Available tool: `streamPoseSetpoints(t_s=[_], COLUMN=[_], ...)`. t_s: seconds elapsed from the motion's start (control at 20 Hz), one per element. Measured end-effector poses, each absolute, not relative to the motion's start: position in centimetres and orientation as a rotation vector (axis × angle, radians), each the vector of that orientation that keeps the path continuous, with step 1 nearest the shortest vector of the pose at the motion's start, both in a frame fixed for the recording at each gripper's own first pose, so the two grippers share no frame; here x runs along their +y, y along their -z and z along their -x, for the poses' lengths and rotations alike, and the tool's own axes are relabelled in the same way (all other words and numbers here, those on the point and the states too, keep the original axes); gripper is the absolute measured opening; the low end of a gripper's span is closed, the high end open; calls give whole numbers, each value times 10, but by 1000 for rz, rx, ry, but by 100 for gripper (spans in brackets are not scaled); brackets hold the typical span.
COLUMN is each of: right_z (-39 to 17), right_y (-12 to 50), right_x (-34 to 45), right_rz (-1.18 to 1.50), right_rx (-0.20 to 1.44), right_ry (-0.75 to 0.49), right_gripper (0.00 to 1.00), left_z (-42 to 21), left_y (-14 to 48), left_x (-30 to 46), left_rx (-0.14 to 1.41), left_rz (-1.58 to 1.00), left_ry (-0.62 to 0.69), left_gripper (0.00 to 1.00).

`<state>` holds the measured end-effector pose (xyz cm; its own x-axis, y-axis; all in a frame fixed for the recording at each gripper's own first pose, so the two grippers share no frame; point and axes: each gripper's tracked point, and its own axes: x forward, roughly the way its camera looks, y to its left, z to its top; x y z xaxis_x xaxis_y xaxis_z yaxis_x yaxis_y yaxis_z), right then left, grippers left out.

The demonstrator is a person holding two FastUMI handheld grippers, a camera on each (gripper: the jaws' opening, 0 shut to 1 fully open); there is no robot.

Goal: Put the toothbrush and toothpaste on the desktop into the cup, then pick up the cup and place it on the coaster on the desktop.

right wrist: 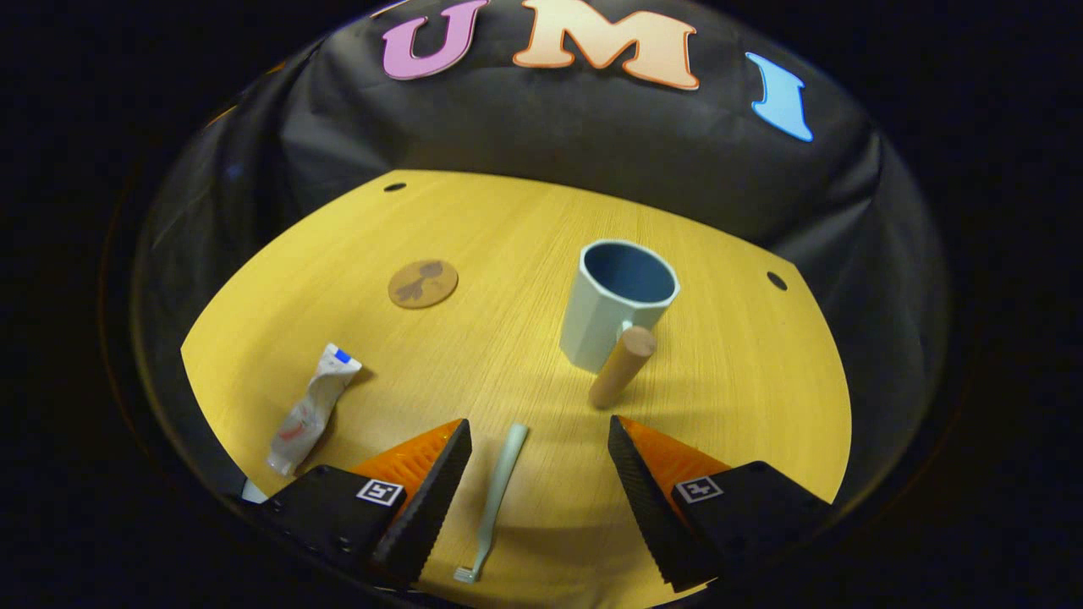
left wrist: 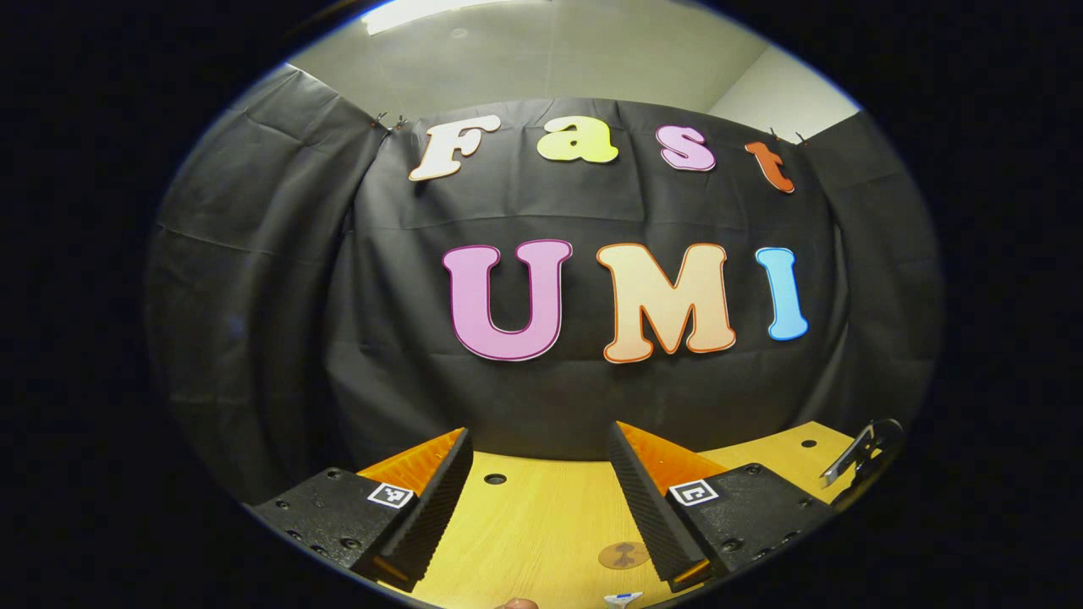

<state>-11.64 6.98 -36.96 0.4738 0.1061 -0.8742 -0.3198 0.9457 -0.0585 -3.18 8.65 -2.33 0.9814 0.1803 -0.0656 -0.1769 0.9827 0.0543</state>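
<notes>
toothpaste (left wrist: 623, 599) cut off below

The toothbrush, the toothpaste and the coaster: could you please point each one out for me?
toothbrush (right wrist: 495, 495): right gripper view, middle of its pale handle, between the open fingers.
toothpaste (right wrist: 309, 410): right gripper view, middle of the crumpled tube.
coaster (right wrist: 423, 283): right gripper view, centre of the brown disc.

No readable text shows on the toothpaste (right wrist: 310, 410) or the cup (right wrist: 616, 300).
</notes>
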Motion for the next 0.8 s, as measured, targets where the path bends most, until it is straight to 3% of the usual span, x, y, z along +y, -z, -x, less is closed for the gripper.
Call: streamPoseSetpoints(t_s=[0.6,0.8], right_z=[137,134], right_y=[408,410], right_x=[73,71], right_rz=[149,112], right_rx=[1248,1273], right_ry=[-217,-196], right_gripper=[100,92], left_z=[32,31], left_y=[40,44], left_x=[94,95], left_rx=[108,120], left_rz=[-52,-50], left_ry=[-174,-173], left_gripper=[94,93])
